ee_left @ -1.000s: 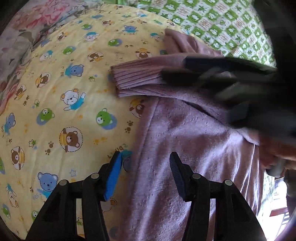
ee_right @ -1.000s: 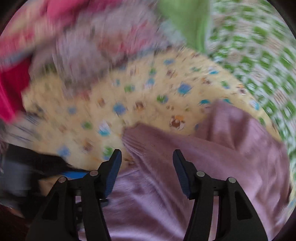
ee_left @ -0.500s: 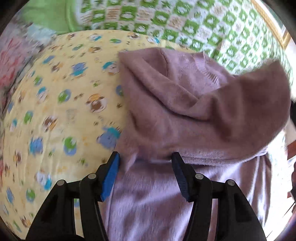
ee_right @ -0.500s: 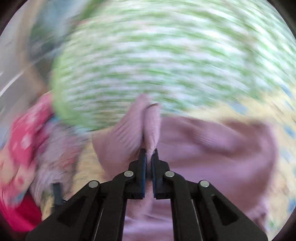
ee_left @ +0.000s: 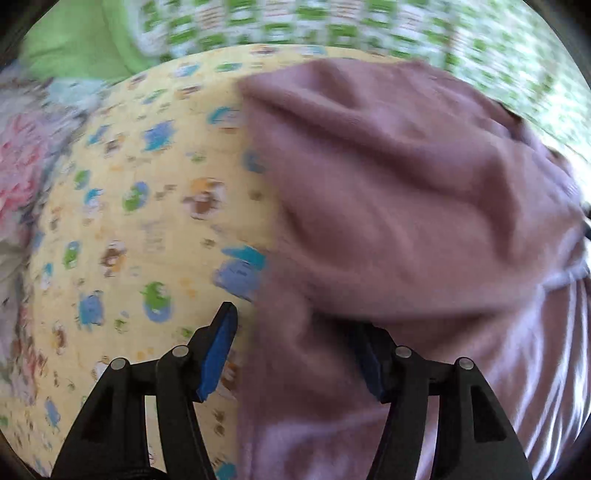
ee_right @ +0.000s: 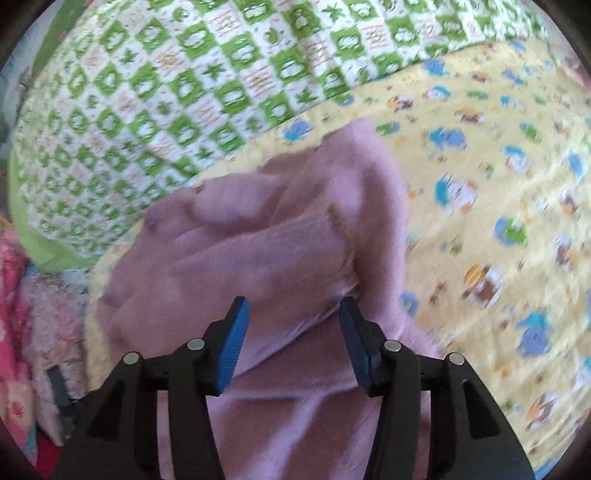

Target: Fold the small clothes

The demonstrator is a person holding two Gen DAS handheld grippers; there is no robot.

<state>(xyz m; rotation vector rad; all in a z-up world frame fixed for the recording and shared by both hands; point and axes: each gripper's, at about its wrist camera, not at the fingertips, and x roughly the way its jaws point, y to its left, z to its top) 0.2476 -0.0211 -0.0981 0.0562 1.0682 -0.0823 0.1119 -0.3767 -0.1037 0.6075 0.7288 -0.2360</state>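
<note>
Left tongs [ee_left: 295, 350] pointed steeply down, their jaws opening. My blue pad [ee_left: 218, 354] hung over the yellow bear-print sheet [ee_left: 147, 221], while the other was half hidden under a fold of the mauve sweater [ee_left: 406, 203]; nothing was gripped. The sweater lay bunched on the sheet, below a green checked quilt [ee_left: 332, 26].

Right tongs [ee_right: 291, 343] were opening too, released, the mauve sweater [ee_right: 258, 258] lying loose between them, its ribbed cuff [ee_right: 314, 236] just ahead.
</note>
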